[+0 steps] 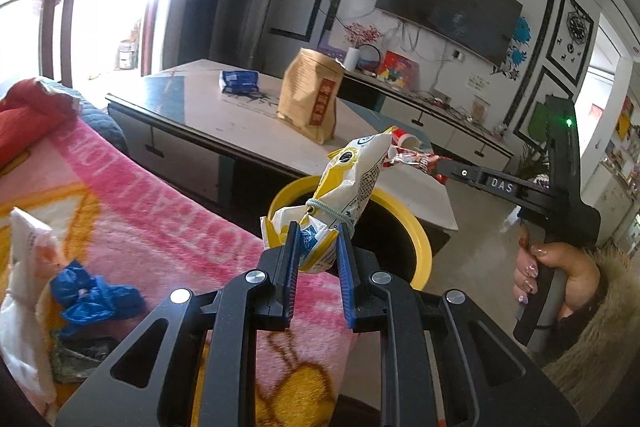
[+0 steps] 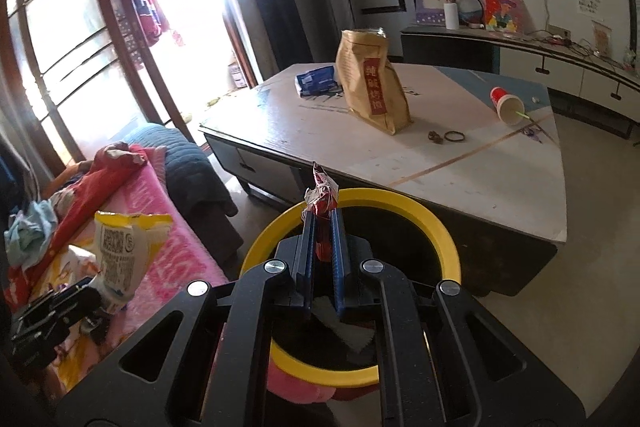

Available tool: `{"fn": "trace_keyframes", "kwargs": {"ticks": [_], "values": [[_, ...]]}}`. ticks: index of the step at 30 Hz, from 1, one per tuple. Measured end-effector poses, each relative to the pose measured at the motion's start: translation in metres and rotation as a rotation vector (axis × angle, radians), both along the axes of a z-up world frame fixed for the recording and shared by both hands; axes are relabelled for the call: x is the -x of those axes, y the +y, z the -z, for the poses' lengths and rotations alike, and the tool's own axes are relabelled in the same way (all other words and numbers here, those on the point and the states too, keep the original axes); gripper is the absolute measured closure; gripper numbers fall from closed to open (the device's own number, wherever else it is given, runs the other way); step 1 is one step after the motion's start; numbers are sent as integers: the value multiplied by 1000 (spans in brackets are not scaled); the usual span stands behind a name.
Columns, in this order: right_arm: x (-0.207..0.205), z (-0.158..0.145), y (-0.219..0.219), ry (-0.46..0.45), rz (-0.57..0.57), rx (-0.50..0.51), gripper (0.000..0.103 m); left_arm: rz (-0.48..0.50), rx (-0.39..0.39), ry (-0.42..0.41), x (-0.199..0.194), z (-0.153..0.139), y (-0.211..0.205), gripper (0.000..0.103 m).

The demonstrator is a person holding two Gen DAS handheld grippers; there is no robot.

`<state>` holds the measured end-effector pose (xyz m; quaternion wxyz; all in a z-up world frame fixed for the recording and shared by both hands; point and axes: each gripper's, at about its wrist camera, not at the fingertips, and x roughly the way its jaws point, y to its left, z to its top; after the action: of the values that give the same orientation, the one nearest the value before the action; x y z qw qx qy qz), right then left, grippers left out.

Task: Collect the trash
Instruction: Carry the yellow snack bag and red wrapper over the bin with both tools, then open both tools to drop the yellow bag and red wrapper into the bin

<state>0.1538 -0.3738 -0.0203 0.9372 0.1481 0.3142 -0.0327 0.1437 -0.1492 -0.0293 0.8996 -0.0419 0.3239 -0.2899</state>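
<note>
The left gripper (image 1: 318,251) pinches a yellow and white bag (image 1: 348,183) over the bin (image 1: 420,239). The right gripper (image 2: 322,239) is squeezed on a red wrapper (image 2: 322,199) over the bin too. Its bottom is hidden. Farther off, a cup (image 2: 506,105) lies on the table (image 2: 460,163).

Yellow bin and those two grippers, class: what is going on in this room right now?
A person is collecting trash with a hand-held gripper in each hand. The left gripper is shut on a yellow-and-white snack bag, held beside the pink blanket. The right gripper is shut on a small red wrapper, poised over the yellow-rimmed bin. Neither piece has been dropped in yet. A brown paper bag and a tipped red cup lie on the coffee table.
</note>
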Motion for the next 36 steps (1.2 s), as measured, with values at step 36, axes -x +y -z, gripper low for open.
{"fn": "trace_keyframes", "kwargs": {"ticks": [36], "values": [[-15,40,-30,119,53,-76,99,153,-169,85,-29,58,-84,86]]}}
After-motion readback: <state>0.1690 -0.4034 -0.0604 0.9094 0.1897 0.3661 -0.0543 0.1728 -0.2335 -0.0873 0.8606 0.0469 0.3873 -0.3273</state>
